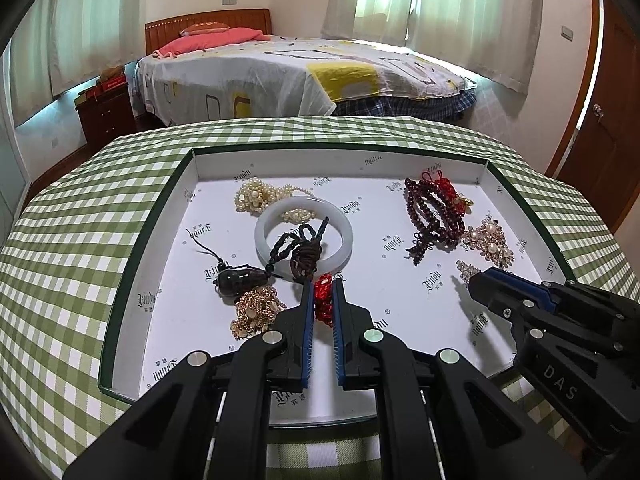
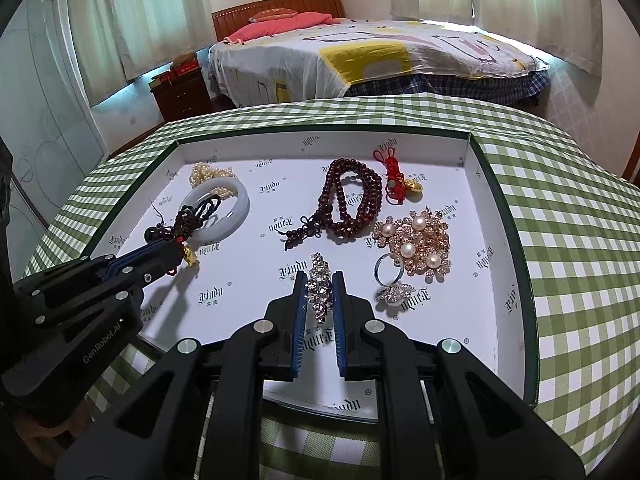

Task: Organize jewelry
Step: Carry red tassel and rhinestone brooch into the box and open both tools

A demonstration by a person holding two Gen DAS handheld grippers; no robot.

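Clamping red knot (image 1: 323,300) in left gripper (image 1: 322,286), rhinestone piece (image 2: 319,288) in right gripper (image 2: 319,280), both over tray (image 2: 480,184) at lower centre.

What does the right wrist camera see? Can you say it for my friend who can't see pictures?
The right gripper is shut on a sparkly rhinestone piece over a white tray of jewelry on a green checked tablecloth. Nearby lie a silver ring, a pearl brooch and dark red beads; the left gripper holds a red cord.
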